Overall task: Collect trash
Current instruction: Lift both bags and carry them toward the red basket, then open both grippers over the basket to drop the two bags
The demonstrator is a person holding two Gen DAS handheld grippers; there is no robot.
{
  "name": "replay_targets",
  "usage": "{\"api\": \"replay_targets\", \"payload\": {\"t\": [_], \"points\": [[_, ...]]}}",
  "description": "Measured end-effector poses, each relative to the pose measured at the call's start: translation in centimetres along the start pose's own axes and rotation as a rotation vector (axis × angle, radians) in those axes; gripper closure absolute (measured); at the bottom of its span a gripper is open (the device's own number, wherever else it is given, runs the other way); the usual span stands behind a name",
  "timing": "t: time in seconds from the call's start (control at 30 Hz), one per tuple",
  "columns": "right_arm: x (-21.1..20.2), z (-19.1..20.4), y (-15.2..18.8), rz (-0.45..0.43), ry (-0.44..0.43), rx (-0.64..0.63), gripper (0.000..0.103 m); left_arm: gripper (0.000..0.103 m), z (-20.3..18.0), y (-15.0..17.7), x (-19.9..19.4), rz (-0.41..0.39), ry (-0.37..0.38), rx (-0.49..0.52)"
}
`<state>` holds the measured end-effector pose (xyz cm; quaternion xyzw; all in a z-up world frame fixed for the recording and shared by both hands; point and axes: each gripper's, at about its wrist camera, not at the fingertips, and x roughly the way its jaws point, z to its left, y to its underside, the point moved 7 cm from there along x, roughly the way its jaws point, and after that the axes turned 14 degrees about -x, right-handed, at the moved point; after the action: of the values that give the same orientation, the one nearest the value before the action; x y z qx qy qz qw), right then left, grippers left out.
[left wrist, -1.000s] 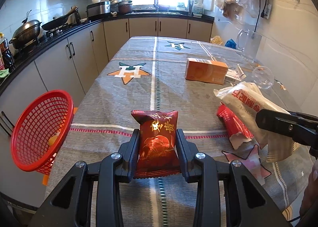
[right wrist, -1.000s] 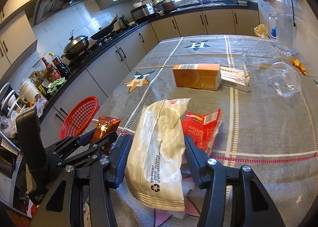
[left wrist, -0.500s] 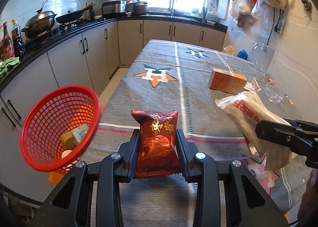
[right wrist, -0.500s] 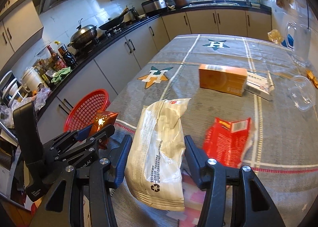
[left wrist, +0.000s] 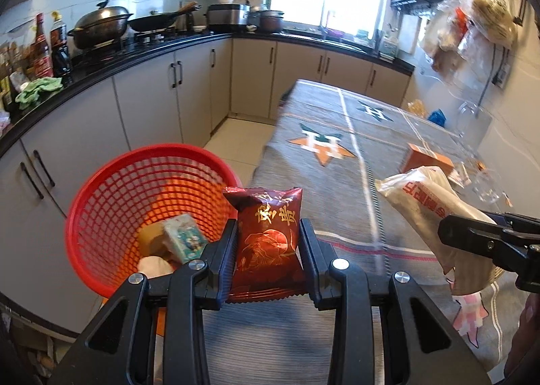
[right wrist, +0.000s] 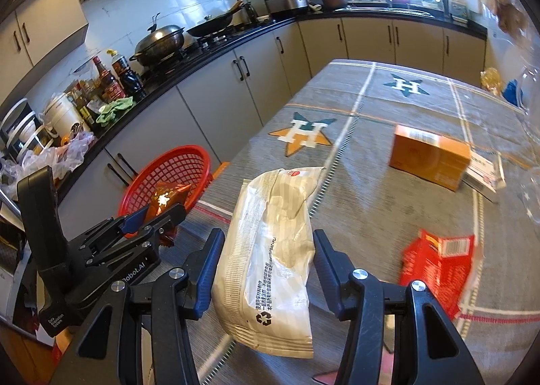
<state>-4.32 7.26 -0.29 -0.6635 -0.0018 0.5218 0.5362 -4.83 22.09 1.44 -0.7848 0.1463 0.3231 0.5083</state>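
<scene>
My left gripper (left wrist: 267,236) is shut on a dark red snack packet (left wrist: 266,233) and holds it at the table's left edge, next to a red mesh basket (left wrist: 111,189) with some trash inside. My right gripper (right wrist: 268,250) is shut on a large white empty bag (right wrist: 270,243) held above the table. From the right wrist view the left gripper (right wrist: 162,216) and its red packet (right wrist: 165,199) are in front of the basket (right wrist: 175,165). A torn red wrapper (right wrist: 438,263) lies on the table to the right.
An orange box (right wrist: 428,155) and a small white carton (right wrist: 486,175) lie further back on the grey tablecloth (right wrist: 371,115). Clear glassware (left wrist: 486,182) stands by the right wall. Kitchen cabinets (left wrist: 152,108) and a counter with pans run along the left.
Both grippers have moved left toward the basket with their loads. The basket now looms larger and closer to the left gripper; the red wrapper has fallen away to the right.
</scene>
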Motion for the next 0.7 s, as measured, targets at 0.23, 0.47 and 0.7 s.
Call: {"api": "replay_targets", "payload": {"t": [0.23,0.47,0.7], "points": [[1.5,2.5,-1.8,0.008,-0.023,-0.046,0.046,0.069,3.1,-1.4,-0.2,-0.020,-0.034,-0.046],[3.4,5.0,-4.0,0.018,-0.050,-0.085,0.046,0.069,6.0,-2.5,0.2,-0.023,-0.063,-0.086],[5.8,7.4,-6.4,0.023,-0.097,-0.101,0.046,0.069,10.1,-3.7,1.0,-0.022,-0.100,-0.155]]}}
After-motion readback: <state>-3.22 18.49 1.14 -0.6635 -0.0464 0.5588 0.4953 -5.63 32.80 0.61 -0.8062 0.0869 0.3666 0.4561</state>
